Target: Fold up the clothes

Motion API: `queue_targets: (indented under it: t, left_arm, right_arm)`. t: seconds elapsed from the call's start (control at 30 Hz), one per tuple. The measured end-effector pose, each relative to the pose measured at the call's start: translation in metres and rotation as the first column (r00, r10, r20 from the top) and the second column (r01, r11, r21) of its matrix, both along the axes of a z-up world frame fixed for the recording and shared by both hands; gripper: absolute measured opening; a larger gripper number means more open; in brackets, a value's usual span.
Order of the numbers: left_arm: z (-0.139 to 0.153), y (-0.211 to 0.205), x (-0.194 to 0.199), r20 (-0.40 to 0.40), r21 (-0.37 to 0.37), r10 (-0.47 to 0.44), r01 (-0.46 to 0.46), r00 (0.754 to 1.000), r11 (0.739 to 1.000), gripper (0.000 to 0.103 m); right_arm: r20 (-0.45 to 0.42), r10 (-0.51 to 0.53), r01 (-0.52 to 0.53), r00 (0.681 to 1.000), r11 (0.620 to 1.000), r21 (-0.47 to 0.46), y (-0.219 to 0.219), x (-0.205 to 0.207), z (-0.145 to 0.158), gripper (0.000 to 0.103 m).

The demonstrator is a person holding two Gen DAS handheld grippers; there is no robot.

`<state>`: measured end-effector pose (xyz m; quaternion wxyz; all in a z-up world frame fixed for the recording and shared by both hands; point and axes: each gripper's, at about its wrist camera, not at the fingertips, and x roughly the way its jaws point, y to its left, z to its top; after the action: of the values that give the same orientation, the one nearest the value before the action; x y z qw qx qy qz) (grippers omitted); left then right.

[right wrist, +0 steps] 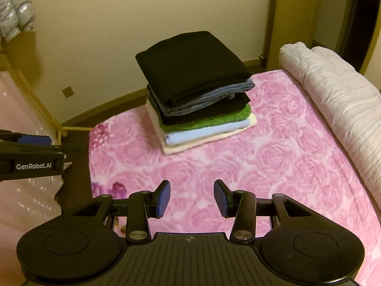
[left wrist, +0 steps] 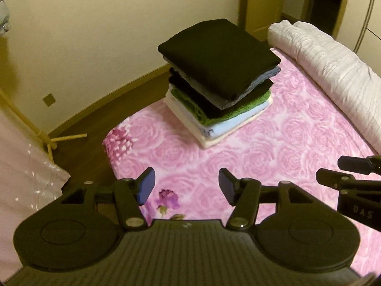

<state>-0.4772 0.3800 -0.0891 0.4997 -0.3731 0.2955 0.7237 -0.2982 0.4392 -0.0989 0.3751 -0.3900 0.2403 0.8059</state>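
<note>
Tools first: the left tool point(left wrist: 187, 187) hangs over the near part of the bed with its blue-padded fingers point(left wrist: 145, 186) spread apart and nothing between them, and the right tool point(right wrist: 191, 197) does the same just beside it, jaws parted and empty. Beneath both lies a pink blanket point(right wrist: 273, 166) printed with roses, covering the bed. Well beyond the fingertips, toward the far left corner of the bed, sits a stack of folded clothes point(left wrist: 219, 83): a black piece on top, then grey-blue, another black, green, pale blue and cream at the bottom, none of it touched by either tool. Along the right edge of the bed lies a rolled pale quilt point(left wrist: 333, 71). Past the bed are dark floor and a cream wall point(right wrist: 142, 12).
</note>
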Motion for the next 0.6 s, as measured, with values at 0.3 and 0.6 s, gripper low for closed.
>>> queue_targets:
  t: [0.3,0.6]
  left_arm:
    - [-0.023,0.005,0.040,0.062,-0.050,0.055,-0.052,0.997,0.997,0.055]
    - [-0.041,0.025,0.056,0.057,-0.081,0.105,-0.100,0.993,0.992,0.055]
  right_arm:
    - [0.024,0.043,-0.043,0.999,0.999,-0.019,0.026,0.027,-0.012,0.044]
    - [0.032,0.064,-0.062,0.997,0.997,-0.051,0.059,0.039,-0.029,0.044]
